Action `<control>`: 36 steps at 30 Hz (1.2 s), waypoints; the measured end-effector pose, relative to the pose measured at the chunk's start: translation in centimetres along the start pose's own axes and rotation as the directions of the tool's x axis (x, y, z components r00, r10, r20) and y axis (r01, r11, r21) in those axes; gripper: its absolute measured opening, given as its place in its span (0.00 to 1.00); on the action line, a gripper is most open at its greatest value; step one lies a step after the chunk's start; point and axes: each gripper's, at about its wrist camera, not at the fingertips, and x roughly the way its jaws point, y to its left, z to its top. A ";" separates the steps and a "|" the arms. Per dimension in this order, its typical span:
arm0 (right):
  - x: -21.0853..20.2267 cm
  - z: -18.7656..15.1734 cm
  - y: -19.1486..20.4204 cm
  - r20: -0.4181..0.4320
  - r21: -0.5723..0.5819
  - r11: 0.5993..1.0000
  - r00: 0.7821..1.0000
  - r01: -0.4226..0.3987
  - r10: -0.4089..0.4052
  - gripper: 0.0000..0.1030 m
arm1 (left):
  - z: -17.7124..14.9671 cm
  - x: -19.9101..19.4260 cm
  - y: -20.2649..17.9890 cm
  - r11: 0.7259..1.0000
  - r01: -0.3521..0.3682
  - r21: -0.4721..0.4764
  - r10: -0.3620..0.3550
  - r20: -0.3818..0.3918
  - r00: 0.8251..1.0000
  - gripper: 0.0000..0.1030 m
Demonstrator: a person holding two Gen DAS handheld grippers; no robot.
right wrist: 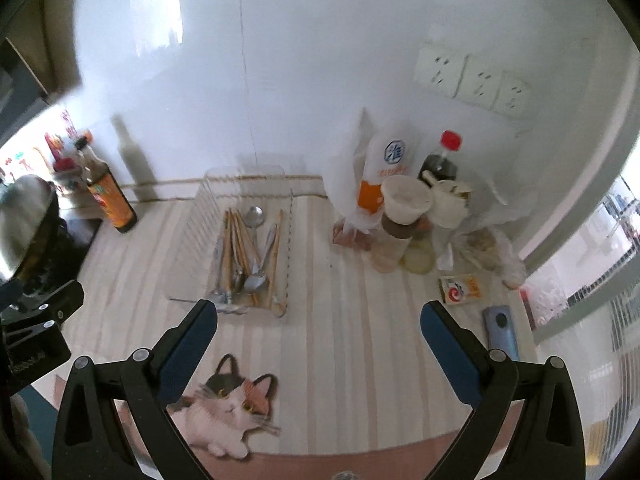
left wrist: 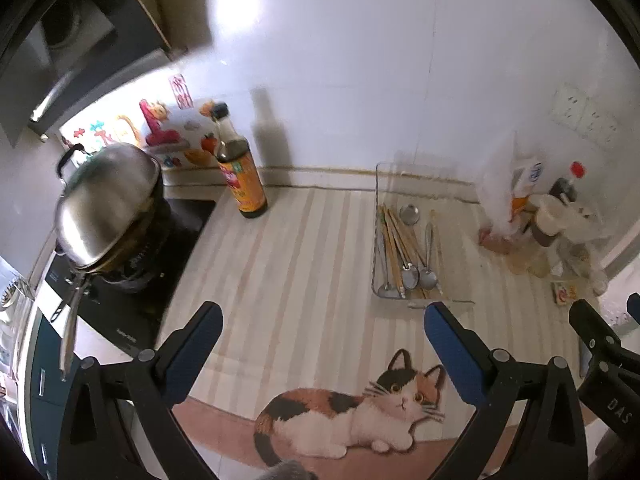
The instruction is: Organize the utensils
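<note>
A clear plastic tray [left wrist: 377, 216] [right wrist: 192, 236] stands on the striped counter against the wall. In it lie several wooden chopsticks [left wrist: 394, 240] [right wrist: 230, 240] mixed with metal spoons [left wrist: 420, 272] [right wrist: 256, 276]. My left gripper [left wrist: 324, 320] is open and empty, hovering above the counter in front of the tray. My right gripper [right wrist: 318, 316] is open and empty, also in front of the tray; part of it shows at the right edge of the left wrist view [left wrist: 600, 340].
A soy sauce bottle [left wrist: 240, 176] [right wrist: 110, 196] stands left of the tray. A lidded pot [left wrist: 106, 208] sits on the black cooktop. Bottles, jars and bags [right wrist: 408, 208] crowd the right corner, with a small box [right wrist: 464, 288] and a phone [right wrist: 500, 332]. A cat-print mat [left wrist: 360, 404] lies in front.
</note>
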 end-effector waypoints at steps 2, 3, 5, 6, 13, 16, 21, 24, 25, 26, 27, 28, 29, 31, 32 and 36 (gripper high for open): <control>-2.4 -0.8 0.2 0.023 0.010 1.000 1.000 0.002 -0.002 1.00 | -0.5 -1.8 0.5 1.000 0.017 0.001 -0.017 0.019 1.000 1.00; -3.6 -1.2 0.3 0.034 0.016 1.000 0.999 0.003 -0.004 1.00 | -0.9 -2.9 0.8 1.000 0.027 0.003 -0.028 0.028 0.999 1.00; -5.8 -2.0 0.3 0.054 0.031 1.000 0.999 0.003 -0.005 1.00 | -1.4 -4.4 1.3 0.999 0.044 0.006 -0.044 0.042 0.998 1.00; -6.9 -2.3 0.2 0.064 0.039 0.999 0.998 0.003 -0.006 1.00 | -1.7 -5.4 1.6 0.999 0.045 0.010 -0.045 0.052 0.998 1.00; -12.0 -4.2 -0.1 0.105 0.063 0.998 0.994 0.001 -0.008 1.00 | -3.5 -9.4 2.7 0.998 0.062 0.030 -0.065 0.083 0.994 1.00; -13.4 -4.7 -0.3 0.115 0.065 0.998 0.993 0.003 -0.010 1.00 | -4.0 -10.5 2.9 0.997 0.065 0.029 -0.067 0.086 0.994 1.00; -14.0 -4.6 -0.8 0.111 0.058 0.998 0.994 0.008 -0.015 1.00 | -4.0 -11.3 2.4 0.998 0.055 0.024 -0.057 0.105 0.993 1.00; -13.8 -4.2 -1.0 0.109 0.047 0.999 0.994 0.006 -0.012 1.00 | -3.8 -11.2 2.1 0.999 0.047 0.017 -0.048 0.100 0.994 1.00; -13.7 -4.0 -1.1 0.108 0.045 0.999 0.994 0.004 -0.009 1.00 | -3.7 -11.1 2.0 0.999 0.044 0.015 -0.045 0.099 0.994 1.00; -13.6 -3.9 -1.2 0.105 0.042 0.999 0.994 0.004 -0.008 1.00 | -3.6 -11.1 1.9 0.999 0.041 0.016 -0.043 0.094 0.995 1.00; -13.3 -3.7 -1.4 0.098 0.039 0.999 0.995 0.002 -0.006 1.00 | -3.6 -11.0 1.7 0.999 0.045 0.018 -0.047 0.085 0.995 1.00; -13.2 -3.6 -1.5 0.095 0.037 0.999 0.995 -0.001 -0.003 1.00 | -3.6 -11.0 1.5 0.999 0.046 0.019 -0.048 0.084 0.995 1.00; -13.1 -3.4 -1.6 0.093 0.033 0.999 0.996 -0.004 0.001 1.00 | -3.6 -10.9 1.4 0.999 0.042 0.018 -0.043 0.083 0.996 1.00; -12.8 -3.2 -1.8 0.092 0.026 1.000 0.996 -0.002 0.000 1.00 | -3.6 -10.8 1.3 0.999 0.039 0.014 -0.040 0.080 0.996 1.00; -12.7 -3.2 -1.9 0.092 0.024 1.000 0.996 -0.001 -0.001 1.00 | -3.6 -10.6 1.2 0.999 0.036 0.010 -0.037 0.077 0.996 1.00; -12.5 -3.0 -2.0 0.092 0.015 1.000 0.996 -0.003 0.002 1.00 | -3.8 -10.3 0.9 0.999 0.031 0.009 -0.031 0.068 0.997 1.00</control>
